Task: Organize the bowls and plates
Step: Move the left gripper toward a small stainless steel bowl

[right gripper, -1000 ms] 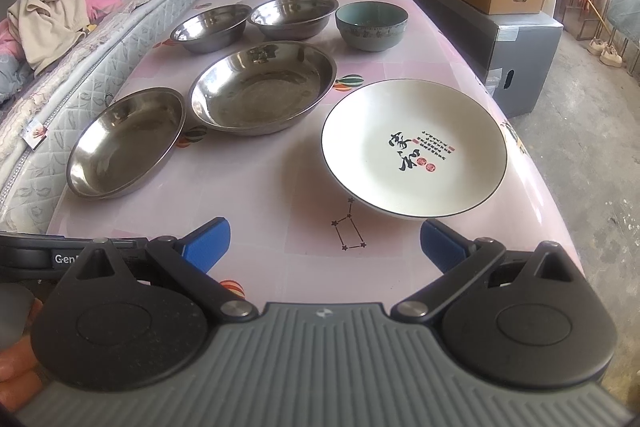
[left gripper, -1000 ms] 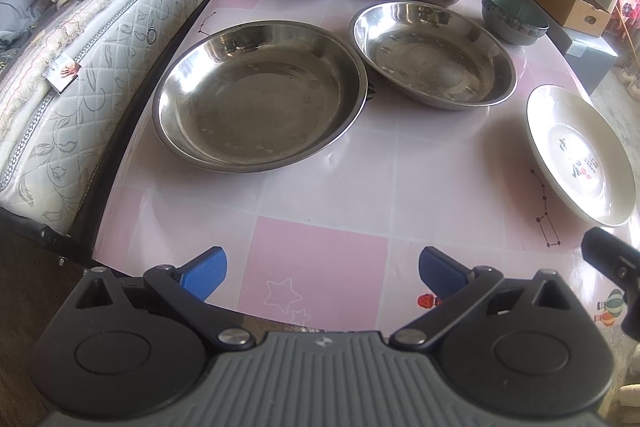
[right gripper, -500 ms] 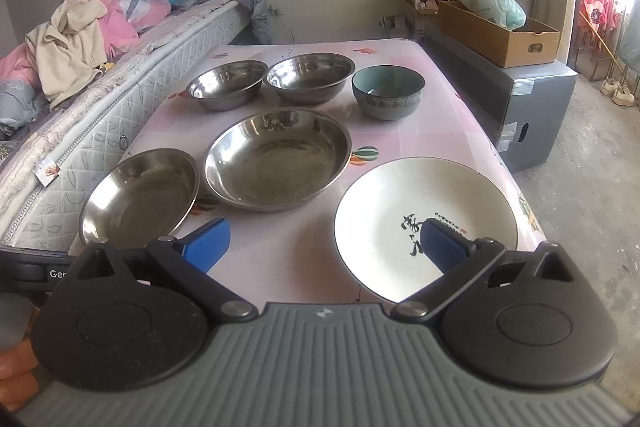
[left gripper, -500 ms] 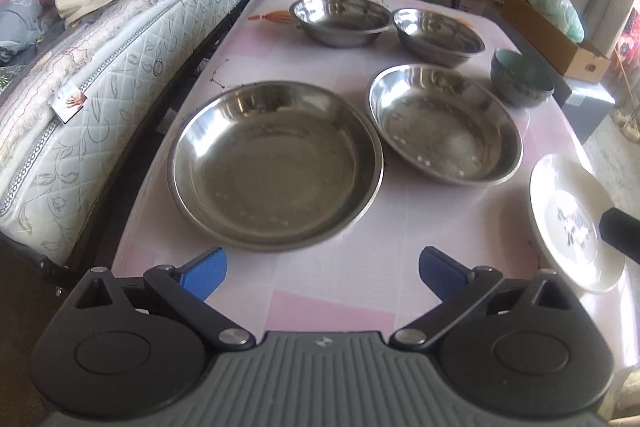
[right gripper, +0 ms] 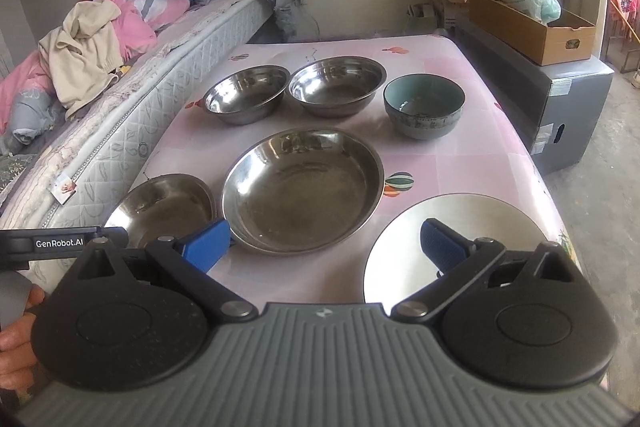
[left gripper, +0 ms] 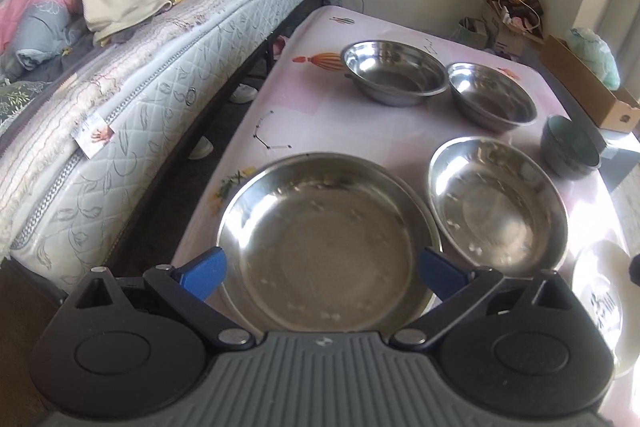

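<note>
Six dishes sit on your pink patterned table (right gripper: 460, 155), with a quilted mattress (left gripper: 132, 115) alongside. Your left gripper (left gripper: 322, 273) is spread wide, empty, its blue pads flanking the large steel plate (left gripper: 324, 243). Beyond lie a second steel plate (left gripper: 496, 203), two steel bowls (left gripper: 394, 73) (left gripper: 492, 103) and a teal ceramic bowl (right gripper: 424, 111). Your right gripper (right gripper: 324, 245) is equally spread, its right pad over the white plate (right gripper: 400, 259).
</note>
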`<action>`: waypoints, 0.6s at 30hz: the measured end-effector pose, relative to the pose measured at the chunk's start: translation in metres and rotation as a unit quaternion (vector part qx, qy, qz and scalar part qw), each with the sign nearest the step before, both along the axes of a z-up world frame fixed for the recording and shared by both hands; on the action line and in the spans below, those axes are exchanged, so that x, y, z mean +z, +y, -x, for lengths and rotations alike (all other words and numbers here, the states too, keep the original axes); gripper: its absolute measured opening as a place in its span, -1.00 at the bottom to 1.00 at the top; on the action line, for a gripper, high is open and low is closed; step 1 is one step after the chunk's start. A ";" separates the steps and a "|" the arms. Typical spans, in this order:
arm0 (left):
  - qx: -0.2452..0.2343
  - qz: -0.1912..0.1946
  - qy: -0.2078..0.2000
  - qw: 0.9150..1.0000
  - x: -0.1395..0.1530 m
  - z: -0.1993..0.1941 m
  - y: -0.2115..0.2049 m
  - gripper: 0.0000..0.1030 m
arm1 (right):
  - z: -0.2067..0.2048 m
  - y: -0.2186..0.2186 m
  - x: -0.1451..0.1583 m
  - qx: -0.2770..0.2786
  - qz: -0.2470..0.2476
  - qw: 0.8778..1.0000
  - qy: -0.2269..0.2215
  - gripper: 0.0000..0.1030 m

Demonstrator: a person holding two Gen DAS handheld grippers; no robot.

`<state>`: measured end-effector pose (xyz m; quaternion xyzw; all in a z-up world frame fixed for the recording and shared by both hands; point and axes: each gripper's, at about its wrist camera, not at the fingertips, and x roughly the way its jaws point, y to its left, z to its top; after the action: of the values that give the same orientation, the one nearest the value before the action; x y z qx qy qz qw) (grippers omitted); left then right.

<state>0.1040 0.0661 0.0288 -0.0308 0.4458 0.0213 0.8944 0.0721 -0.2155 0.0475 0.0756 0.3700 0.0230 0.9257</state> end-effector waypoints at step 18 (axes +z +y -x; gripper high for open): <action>-0.014 0.026 -0.031 0.999 -0.007 -0.076 0.001 0.99 | -0.087 -0.051 0.005 0.027 -0.061 0.997 -0.044 0.98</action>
<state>0.1805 0.0671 0.0219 -0.0483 0.4189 -0.0034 0.9067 0.1591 -0.2663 0.0522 0.1208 0.3284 0.0740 0.9338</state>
